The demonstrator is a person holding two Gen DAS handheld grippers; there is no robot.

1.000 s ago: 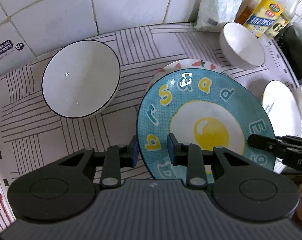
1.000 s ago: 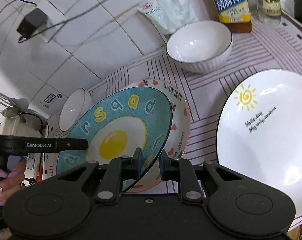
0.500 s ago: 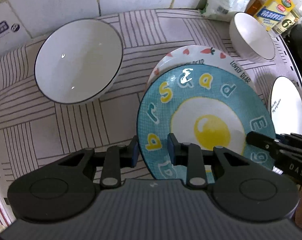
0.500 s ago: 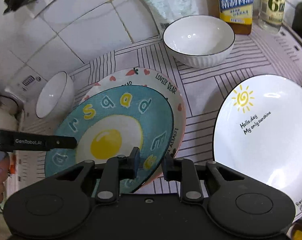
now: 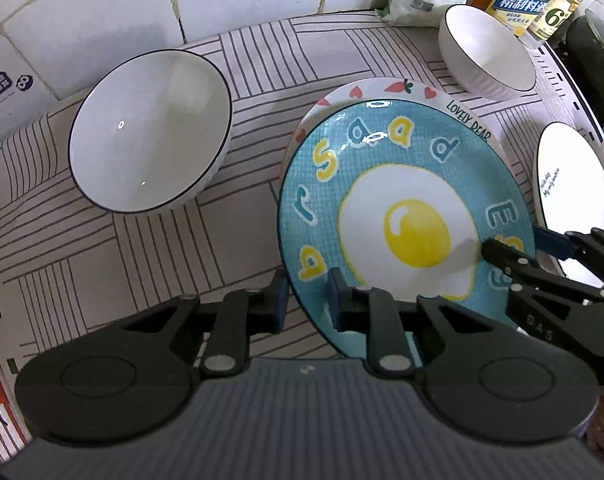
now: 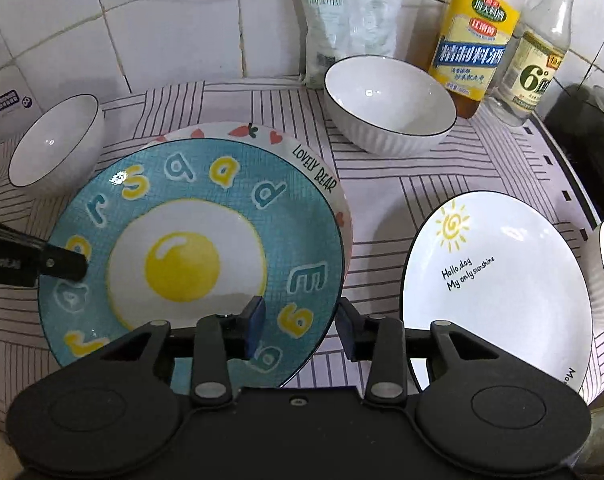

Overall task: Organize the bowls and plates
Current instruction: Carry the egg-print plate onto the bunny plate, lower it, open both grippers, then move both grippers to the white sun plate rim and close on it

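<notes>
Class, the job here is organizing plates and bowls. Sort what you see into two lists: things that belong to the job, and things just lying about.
Belong to the job:
egg plate
Lovely Bear plate
sun plate
left bowl
back bowl

Just lying about:
yellow-label bottle
clear bottle
white bag

A home kitchen: white tiled wall (image 6: 174, 32) behind a desk (image 6: 382, 176) under a striped cover, cooking wine bottle (image 6: 472, 40) and vinegar bottle (image 6: 542, 64) at one o'clock, crockery spread about, dark stove edge (image 6: 590, 128) at three o'clock
</notes>
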